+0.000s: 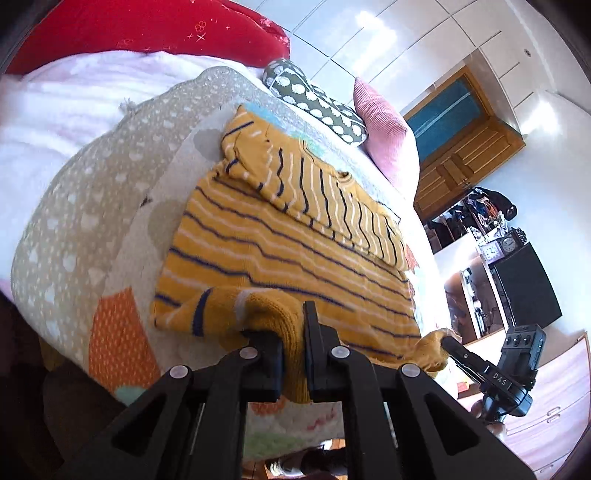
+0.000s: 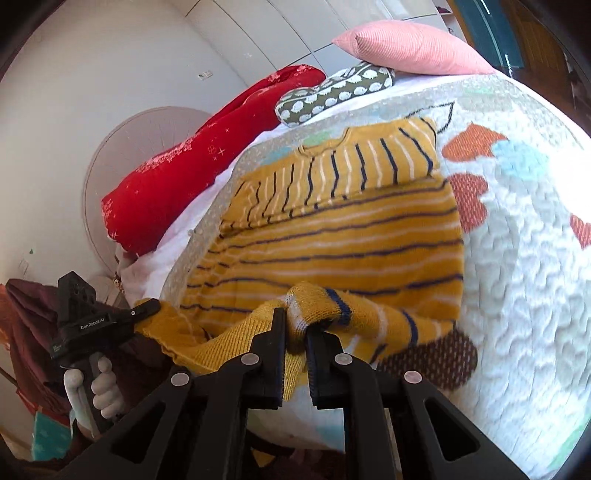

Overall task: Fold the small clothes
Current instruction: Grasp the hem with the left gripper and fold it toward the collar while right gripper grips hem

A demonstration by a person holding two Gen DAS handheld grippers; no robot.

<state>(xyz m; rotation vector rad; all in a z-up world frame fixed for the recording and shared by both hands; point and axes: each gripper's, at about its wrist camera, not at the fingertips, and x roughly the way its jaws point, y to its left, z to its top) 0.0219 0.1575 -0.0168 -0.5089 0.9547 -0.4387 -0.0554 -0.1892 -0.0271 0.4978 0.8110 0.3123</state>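
Quilted bed cover carries the sweater at its near edge. Both tongs, left and right, pinch the hem corners; lift evenly and fold toward the collar, keeping corners level.

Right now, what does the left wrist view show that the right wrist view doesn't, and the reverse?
Only the left wrist view shows a wooden door, a cluttered shelf with a clock, and the right gripper from outside, biting a corner of the hem.

Only the right wrist view shows a round fan by the wall and the left gripper held in a gloved hand.

Both show the yellow striped sweater on the patterned quilt, sleeves folded in, jaws shut on its hem, plus the red blanket, spotted cushion and pink pillow.
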